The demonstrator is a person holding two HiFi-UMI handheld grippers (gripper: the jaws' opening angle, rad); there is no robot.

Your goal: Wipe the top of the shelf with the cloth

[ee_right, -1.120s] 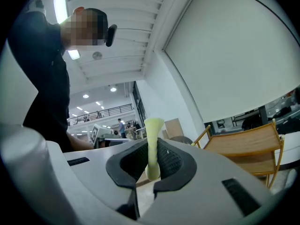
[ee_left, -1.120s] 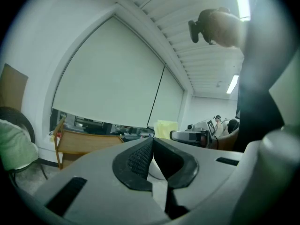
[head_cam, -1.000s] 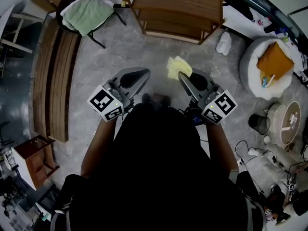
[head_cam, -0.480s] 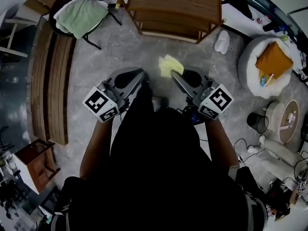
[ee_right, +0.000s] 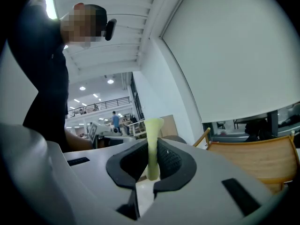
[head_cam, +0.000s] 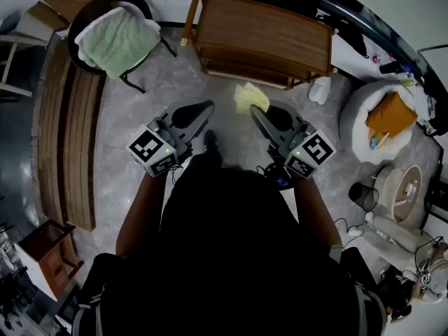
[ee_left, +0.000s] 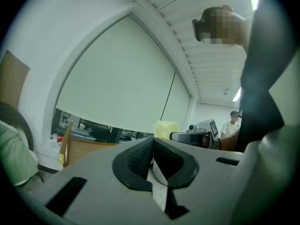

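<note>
Holding: right tongs (ee_right: pixel 151 161) clenched on the cloth (ee_right: pixel 153 135), a pale yellow strip standing upright between the pads.
Left tongs (ee_left: pixel 152 146): closed, pads meeting at the tips, nothing between them.
Position of tongs: both held out in front of the person, side by side and apart, noses pointing toward the shelf (head_cam: pixel 262 33).
Cloth, head view: bunched at the tip of the right tongs, over the floor (head_cam: pixel 140 110), in front of the shelf's front edge and off its top.
Cloth, left gripper view: a yellow patch beside the right tongs, past the left tongs' nose.
Shelf: brown wood, flat top, lower boards showing at the front; stands near the wall ahead of both tongs.
Shelf, right gripper view: wooden top at the right, beyond the tongs.
Chair (head_cam: pixel 105 19): dark frame, left of the shelf, carrying a green towel (head_cam: pixel 120 40).
Bench (head_cam: pixel 66 138): slatted wood, along the left.
Pouf (head_cam: pixel 357 117): white, right of the shelf, with an orange cushion (head_cam: pixel 388 114) on it.
Floor: grey, mottled.
</note>
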